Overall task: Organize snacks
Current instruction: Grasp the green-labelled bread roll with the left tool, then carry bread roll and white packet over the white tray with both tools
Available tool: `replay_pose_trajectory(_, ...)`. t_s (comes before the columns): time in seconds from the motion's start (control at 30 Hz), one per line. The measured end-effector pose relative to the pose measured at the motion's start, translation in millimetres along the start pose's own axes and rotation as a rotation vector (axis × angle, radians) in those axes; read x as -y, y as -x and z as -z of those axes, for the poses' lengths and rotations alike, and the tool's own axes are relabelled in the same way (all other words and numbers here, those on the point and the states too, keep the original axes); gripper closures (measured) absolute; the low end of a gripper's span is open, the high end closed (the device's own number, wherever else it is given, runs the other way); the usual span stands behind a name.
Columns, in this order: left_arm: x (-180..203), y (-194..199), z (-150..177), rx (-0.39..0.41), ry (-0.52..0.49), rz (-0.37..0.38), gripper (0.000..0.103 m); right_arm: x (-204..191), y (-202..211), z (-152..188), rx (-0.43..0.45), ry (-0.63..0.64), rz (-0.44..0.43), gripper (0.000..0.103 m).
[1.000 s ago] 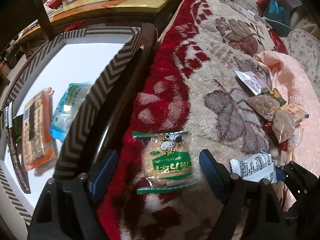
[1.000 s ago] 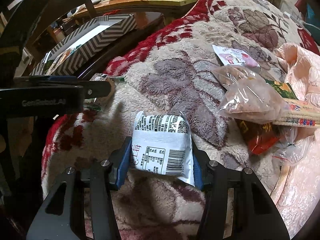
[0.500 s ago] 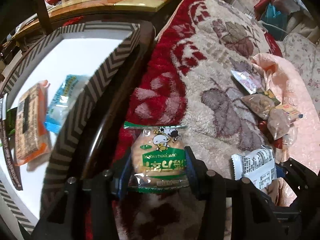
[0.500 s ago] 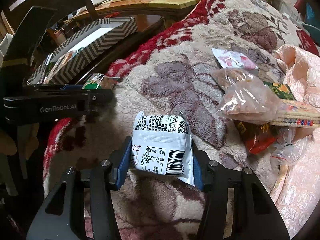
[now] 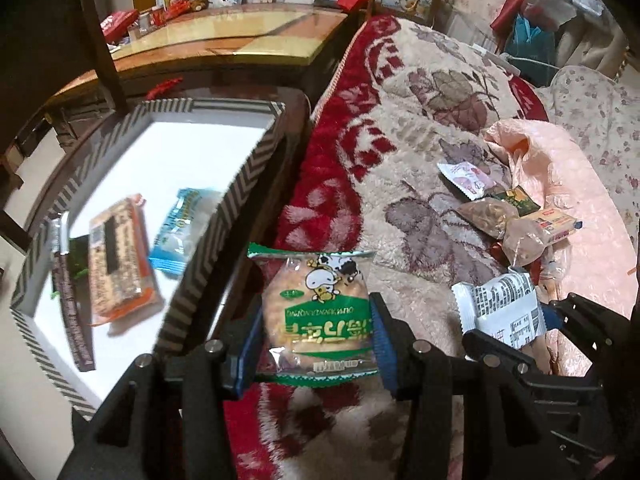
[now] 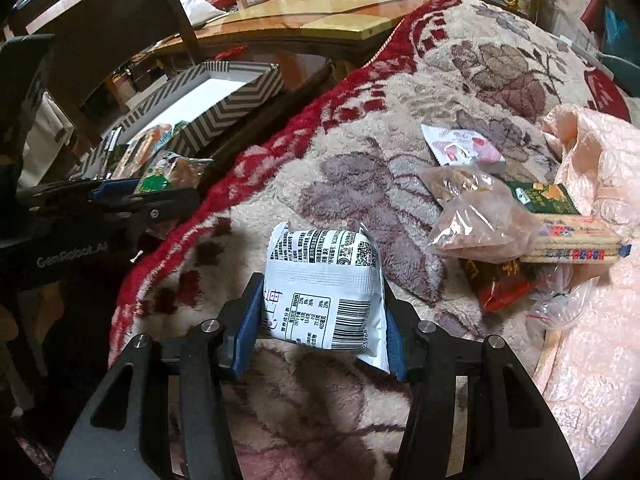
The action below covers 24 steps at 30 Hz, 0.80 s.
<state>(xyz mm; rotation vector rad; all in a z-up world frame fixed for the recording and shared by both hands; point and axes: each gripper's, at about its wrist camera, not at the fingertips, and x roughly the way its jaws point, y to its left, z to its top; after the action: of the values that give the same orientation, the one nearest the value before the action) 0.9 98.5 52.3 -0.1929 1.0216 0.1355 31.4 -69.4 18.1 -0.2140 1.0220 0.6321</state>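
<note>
While both claws are loaded, the chief risk is judged to lie in the carry across to the chevron-patterned box [image 5: 224, 216]. A green rice-cracker packet [image 5: 320, 312] is clamped by its two side edges in the left claw [image 5: 316, 340] and is held just above the red-and-cream floral blanket [image 5: 400, 184], near the box's right wall. A white snack packet [image 6: 322, 292], its printed back and barcode facing up, is pinched in the same way by the right claw [image 6: 320, 320], further out over the blanket. Only soft, air-filled wrapper is gripped in each case, so a packet could be squeezed out of the pads or rotated about the grip line if it is swung quickly. The box wall stands between the green packet and the white floor of the box; it could be clipped by a low approach and the box nudged on the dark desk [image 5: 296, 128]. An orange packet [image 5: 116, 256], a blue packet [image 5: 180, 232] and a dark bar [image 5: 72, 304] already lie inside, so a drop onto them could leave the stack untidy. As the claws are seen close together in the right wrist view, a collision is possible if both are brought to the box at once. More snacks [image 6: 480, 220] remain piled by the pink quilted cloth [image 6: 592, 320].
</note>
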Motion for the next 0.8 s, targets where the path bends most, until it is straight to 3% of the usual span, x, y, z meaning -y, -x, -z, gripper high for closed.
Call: replay_pose_trajectory(0.8, -45, 38, 2, 0.083, 0.076, -0.083, 0.052, -50, 14, -31, 0.050, 0.098, -0.030, 0.051)
